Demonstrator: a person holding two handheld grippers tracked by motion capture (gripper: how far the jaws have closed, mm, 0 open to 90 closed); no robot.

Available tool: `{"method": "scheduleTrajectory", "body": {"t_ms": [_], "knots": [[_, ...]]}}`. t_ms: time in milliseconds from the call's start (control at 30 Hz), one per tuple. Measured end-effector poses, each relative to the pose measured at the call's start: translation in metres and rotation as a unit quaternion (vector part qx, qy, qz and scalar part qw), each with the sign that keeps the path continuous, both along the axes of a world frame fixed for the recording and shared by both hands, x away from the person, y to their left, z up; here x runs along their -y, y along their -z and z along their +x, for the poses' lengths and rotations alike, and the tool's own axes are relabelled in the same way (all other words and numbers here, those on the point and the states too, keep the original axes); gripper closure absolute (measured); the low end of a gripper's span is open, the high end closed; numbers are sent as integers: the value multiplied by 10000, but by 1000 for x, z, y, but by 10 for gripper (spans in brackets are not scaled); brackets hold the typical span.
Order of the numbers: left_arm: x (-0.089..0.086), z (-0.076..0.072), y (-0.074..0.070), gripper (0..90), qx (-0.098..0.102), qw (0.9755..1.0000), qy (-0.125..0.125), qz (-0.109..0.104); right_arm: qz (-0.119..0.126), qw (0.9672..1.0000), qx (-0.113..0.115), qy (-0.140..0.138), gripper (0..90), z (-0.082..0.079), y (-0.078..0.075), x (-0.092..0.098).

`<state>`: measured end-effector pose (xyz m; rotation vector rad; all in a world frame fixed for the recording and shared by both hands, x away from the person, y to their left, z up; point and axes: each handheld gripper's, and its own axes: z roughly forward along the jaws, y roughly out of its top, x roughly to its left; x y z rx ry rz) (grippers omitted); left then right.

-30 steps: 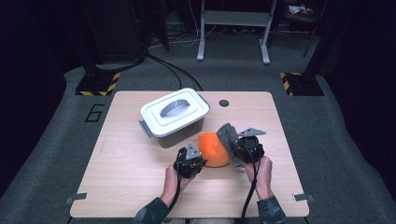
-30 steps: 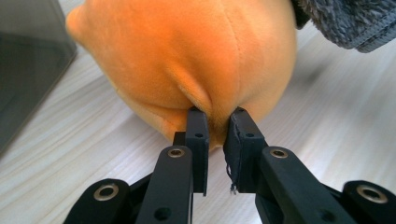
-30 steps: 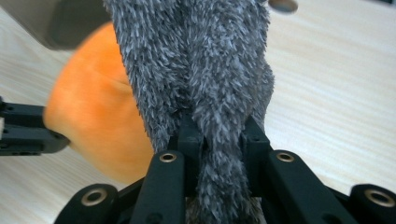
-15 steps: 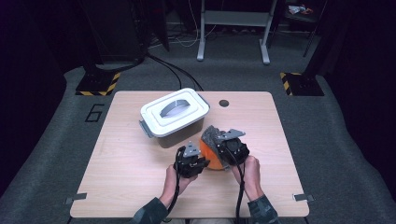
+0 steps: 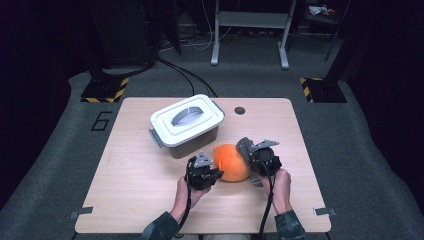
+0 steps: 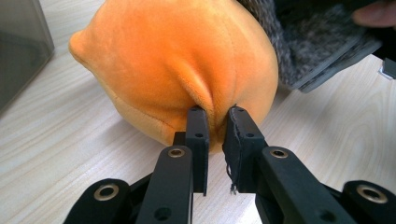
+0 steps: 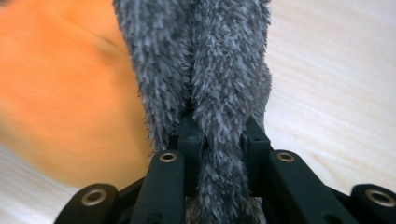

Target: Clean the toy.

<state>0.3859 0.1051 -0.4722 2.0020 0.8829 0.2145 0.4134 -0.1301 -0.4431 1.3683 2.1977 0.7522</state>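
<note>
An orange plush toy (image 5: 231, 162) lies on the wooden table (image 5: 140, 200), just in front of the box. My left gripper (image 5: 216, 173) comes at it from the left. In the left gripper view that gripper (image 6: 215, 126) is shut on a pinched fold of the orange plush (image 6: 177, 60). My right gripper (image 5: 249, 156) sits at the toy's right side, shut on a fuzzy grey cloth (image 5: 244, 148). In the right gripper view the grey cloth (image 7: 210, 56) rises from between the closed jaws of my right gripper (image 7: 217, 135) and lies against the orange plush (image 7: 60, 93). The grey cloth (image 6: 303, 46) also hangs behind the toy.
A grey box with a white handled lid (image 5: 186, 122) stands behind and to the left of the toy. A small dark hole (image 5: 239, 110) sits near the table's far edge. Bare table stretches along the left and front. Dark floor and stands surround the table.
My right gripper swung left over the plush with the grey cloth, then came back to the toy's right side, slightly lower. The left gripper and the toy stayed put.
</note>
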Motion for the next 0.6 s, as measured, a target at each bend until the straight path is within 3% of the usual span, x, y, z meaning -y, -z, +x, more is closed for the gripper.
{"method": "scheduleTrajectory", "body": {"t_ms": [100, 167, 400, 600], "knots": [[1, 0, 0, 799, 43, 10000, 10, 4, 200, 9997, -151, 30, 749, 5, 7, 9], [1, 0, 0, 800, 51, 10000, 8, -10, 161, 9996, -204, 55, 748, 6, 6, 12], [-1, 0, 0, 799, 53, 10000, 56, -44, 173, 9997, 171, -67, 748, -5, -20, 1], [0, 0, 0, 799, 92, 9999, 33, -51, 197, 9975, 419, -538, 746, -16, -37, -27]]}}
